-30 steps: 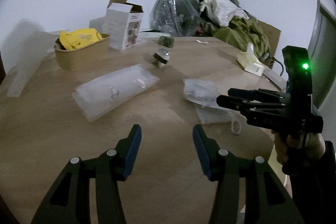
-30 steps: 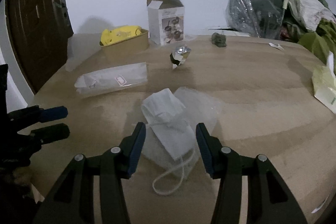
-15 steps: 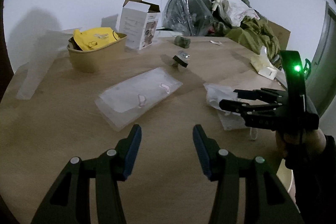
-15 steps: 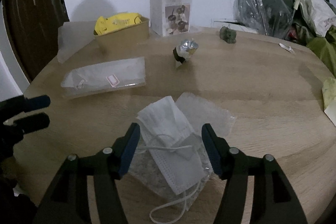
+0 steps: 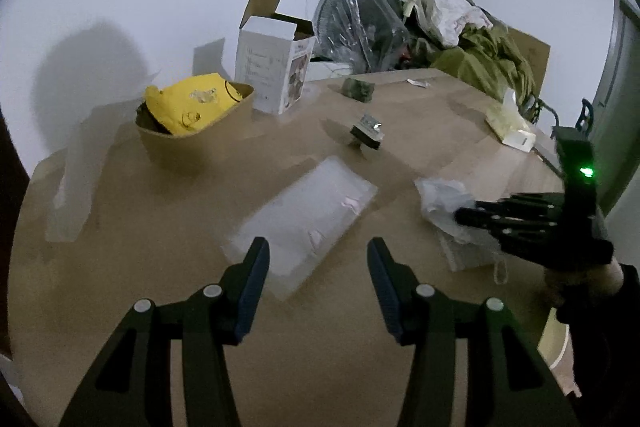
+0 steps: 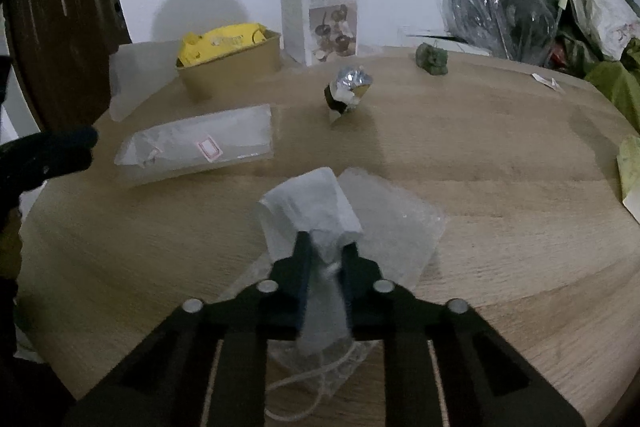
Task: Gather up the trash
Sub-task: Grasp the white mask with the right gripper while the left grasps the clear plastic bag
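Ahead, right claw (image 6: 325, 259) clamped on face mask (image 6: 308, 215), left claw (image 5: 318, 279) apart over clear bag (image 5: 304, 219), foil wrapper (image 6: 347, 89) beyond.

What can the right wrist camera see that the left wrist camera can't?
Only the right wrist view shows the right hand-held gripper pinching the white face mask from close up, plus the dark door. Only the left wrist view shows the left hand-held gripper open. Both show the brown bowl, the white box and the clear bag.
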`<state>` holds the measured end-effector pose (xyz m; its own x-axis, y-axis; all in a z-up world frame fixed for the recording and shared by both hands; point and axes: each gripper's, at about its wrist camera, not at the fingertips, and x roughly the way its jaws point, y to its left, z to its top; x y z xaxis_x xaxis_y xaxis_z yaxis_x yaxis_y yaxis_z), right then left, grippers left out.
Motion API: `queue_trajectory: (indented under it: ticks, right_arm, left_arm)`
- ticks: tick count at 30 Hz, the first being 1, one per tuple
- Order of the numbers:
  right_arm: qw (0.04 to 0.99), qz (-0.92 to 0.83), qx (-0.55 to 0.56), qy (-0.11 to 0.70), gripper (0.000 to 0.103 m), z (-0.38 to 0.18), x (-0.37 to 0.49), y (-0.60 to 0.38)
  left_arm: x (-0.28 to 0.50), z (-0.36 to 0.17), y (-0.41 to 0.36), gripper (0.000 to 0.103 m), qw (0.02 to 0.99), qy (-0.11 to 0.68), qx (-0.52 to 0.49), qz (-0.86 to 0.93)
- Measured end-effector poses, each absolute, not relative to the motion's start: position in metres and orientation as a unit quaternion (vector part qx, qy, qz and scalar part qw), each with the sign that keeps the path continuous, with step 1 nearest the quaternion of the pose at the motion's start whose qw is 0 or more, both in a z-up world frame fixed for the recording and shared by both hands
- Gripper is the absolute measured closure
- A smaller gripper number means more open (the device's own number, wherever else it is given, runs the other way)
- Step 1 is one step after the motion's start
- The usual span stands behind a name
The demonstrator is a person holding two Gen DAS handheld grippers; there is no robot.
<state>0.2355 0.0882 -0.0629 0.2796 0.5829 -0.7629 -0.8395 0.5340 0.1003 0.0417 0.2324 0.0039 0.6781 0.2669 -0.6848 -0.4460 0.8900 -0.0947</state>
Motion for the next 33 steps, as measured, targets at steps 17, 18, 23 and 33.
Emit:
queue_trajectory:
  ticks: [17,18,23,33]
  right_arm:
    - [0.817,0.441,-0.1,0.357,0.094,-0.03,0.252,0.047]
    - [0.818,0.438,-0.1,0.358,0.094,-0.031,0.254,0.045]
    - [0.82,0.431,-0.097,0.363,0.094,-0.036,0.26,0.04]
    - [0.823,0.425,-0.095,0.365,0.094,-0.04,0.262,0.031]
  left_arm:
    - [0.102,-0.023,0.279,0.052,0.88,0.455,-0.056,0.123]
    - [0.103,-0.025,0.279,0.052,0.88,0.457,-0.055,0.118]
    - [0.11,-0.039,0.282,0.052,0.87,0.476,-0.044,0.121]
    - [0.113,-0.055,0.282,0.034,0.865,0.488,-0.045,0.102]
